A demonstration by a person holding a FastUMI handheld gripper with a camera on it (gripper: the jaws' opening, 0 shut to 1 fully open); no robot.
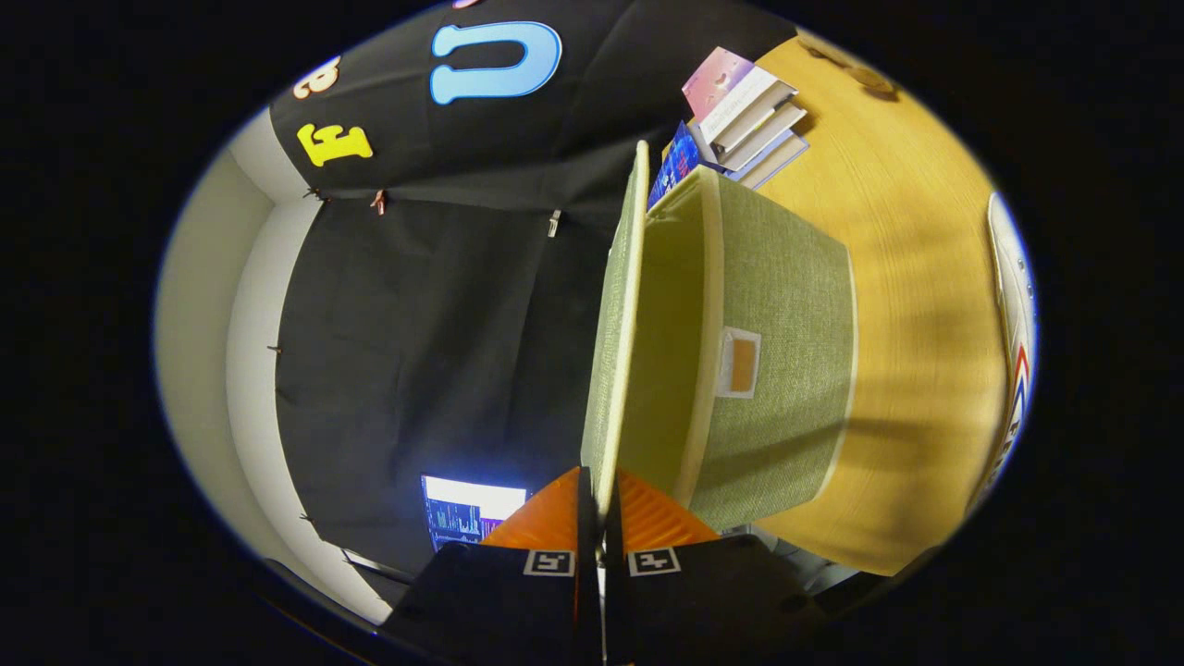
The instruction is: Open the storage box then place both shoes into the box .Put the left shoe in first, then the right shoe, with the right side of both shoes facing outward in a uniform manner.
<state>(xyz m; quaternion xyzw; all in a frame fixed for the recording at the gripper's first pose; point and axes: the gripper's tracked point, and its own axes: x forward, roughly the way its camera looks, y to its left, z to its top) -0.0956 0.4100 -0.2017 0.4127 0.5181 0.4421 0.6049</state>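
Gripper [599, 499]: its two fingers are pinching the thin edge of the box lid, jaws nearly together around it.
Lid [618, 324]: green fabric panel, standing raised from the box mouth.
Storage box [777, 370]: green fabric, sitting open on the wooden table [916, 305], just ahead of the fingers.
Shoe [1013, 305]: white, lying on the table well beyond the box.
Books [749, 120]: stacked behind the box.
Laptop screen [467, 513]: glowing beside the fingers.

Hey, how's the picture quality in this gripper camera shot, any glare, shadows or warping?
Gripper view: strong fisheye warping bends the wooden table and the shoe; the scene appears rolled sideways; soft shadow bands cross the table; the monitor is blown out; the gripper, shut on the green box's lid, looks sharp.
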